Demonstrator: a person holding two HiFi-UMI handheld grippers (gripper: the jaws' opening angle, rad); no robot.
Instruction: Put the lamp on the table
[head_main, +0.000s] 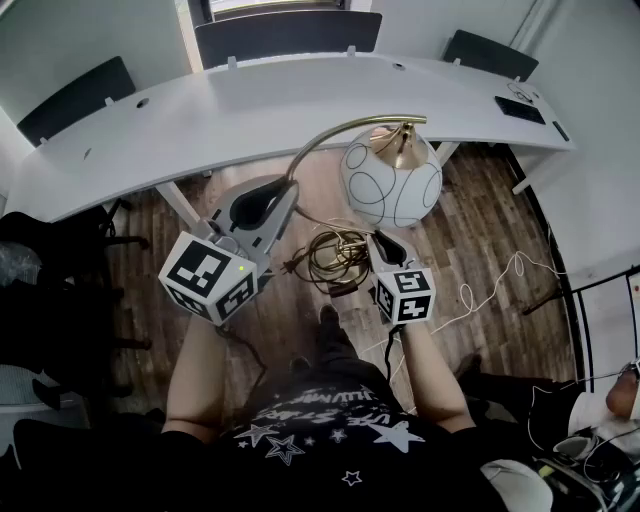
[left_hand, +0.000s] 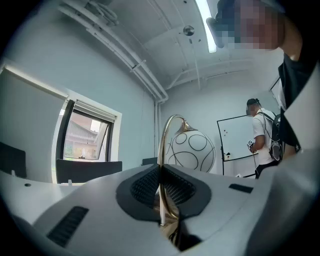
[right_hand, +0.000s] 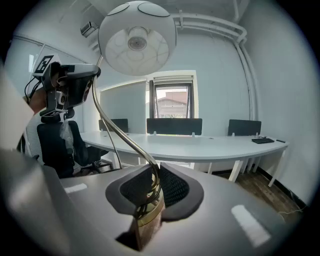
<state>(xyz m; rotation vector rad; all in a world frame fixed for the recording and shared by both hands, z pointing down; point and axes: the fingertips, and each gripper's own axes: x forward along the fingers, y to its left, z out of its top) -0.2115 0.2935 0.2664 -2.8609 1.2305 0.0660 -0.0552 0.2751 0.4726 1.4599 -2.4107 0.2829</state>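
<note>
The lamp is held in the air above the floor, in front of the white curved table (head_main: 240, 110). It has a white globe shade (head_main: 392, 182) with black ring lines and a curved brass arm (head_main: 335, 135). My left gripper (head_main: 283, 192) is shut on the brass arm (left_hand: 161, 150), with the globe (left_hand: 190, 150) just beyond the jaws. My right gripper (head_main: 384, 241) is shut on the lamp's lower stem by its brass base (right_hand: 148, 212). The globe (right_hand: 137, 37) hangs overhead there, and the left gripper (right_hand: 75, 82) shows at upper left. The lamp's coiled cord (head_main: 337, 256) dangles between the grippers.
Dark chairs (head_main: 288, 35) line the table's far side, and another (head_main: 75, 95) stands at the left. A black flat device (head_main: 520, 108) lies on the table's right end. White cable (head_main: 490, 285) trails on the wood floor. A person (left_hand: 263, 135) stands by a whiteboard (left_hand: 235, 141).
</note>
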